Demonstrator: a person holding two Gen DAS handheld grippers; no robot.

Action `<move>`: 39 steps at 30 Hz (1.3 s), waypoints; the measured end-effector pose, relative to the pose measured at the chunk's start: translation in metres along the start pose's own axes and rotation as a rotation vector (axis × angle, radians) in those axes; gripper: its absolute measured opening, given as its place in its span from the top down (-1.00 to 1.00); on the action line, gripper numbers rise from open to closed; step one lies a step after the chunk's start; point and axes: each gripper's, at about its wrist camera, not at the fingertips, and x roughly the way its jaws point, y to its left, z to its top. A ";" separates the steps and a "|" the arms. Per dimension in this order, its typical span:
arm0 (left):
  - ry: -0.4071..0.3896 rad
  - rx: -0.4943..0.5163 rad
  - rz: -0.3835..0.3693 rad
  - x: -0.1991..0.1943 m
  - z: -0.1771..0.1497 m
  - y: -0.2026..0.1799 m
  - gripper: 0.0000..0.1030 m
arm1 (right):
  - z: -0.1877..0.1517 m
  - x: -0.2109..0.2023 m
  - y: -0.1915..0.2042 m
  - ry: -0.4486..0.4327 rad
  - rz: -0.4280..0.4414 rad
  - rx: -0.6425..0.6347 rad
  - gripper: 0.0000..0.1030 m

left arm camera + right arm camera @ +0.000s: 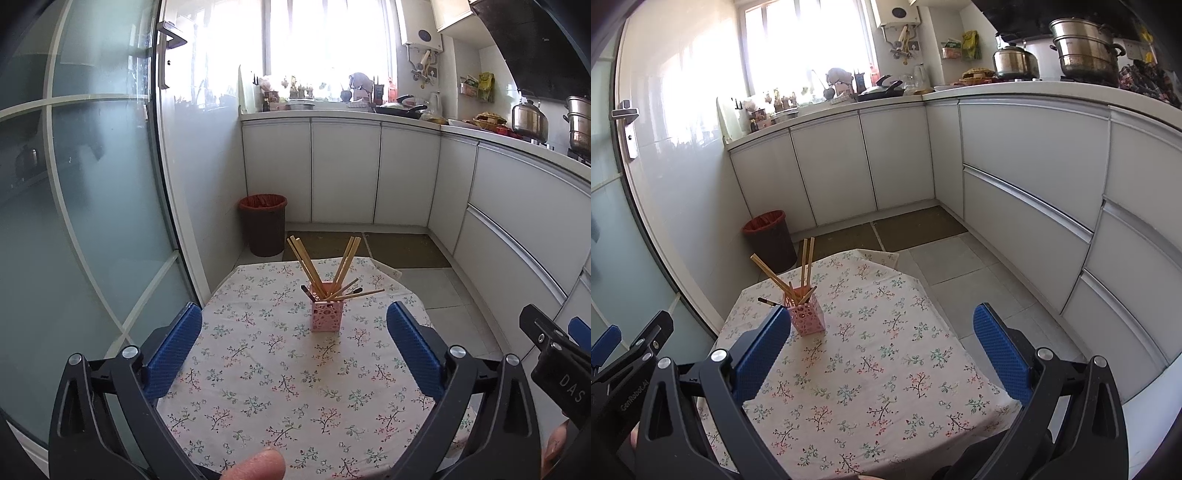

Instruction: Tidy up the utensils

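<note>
Landmark: the pink holder [325, 316], standing upright on the flowered tablecloth [258, 369], nearer the far edge than the near one.

Left of the holder: the glass door [92, 184] runs close along the table's left edge, so little room on that side. A brown bin [263, 225] sits on the floor beyond the far-left corner.

My left gripper [294, 325] is spread wide, nothing between its blue pads, hovering over the near half of the cloth. The holder lies dead ahead of it, framed between the fingers but well short of them.

In the holder: the chopsticks [347, 262] fan out, one bunch leaning left, one leaning right, a few lying low over the right rim; long axes mostly upright but splayed. A dark-tipped one pokes out to the left.

My right gripper [882, 325] is also wide and empty. From it the holder [807, 317] lies ahead and to the left, just past its left pad.

Judgement: the left gripper has the straighter line in. Nothing loose shows on the cloth; right of the holder the cloth is bare, with open floor beyond the edge.
</note>
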 end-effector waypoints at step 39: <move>-0.002 -0.002 0.003 -0.005 0.000 -0.005 -0.86 | 0.000 -0.002 0.000 0.005 0.004 0.000 -0.87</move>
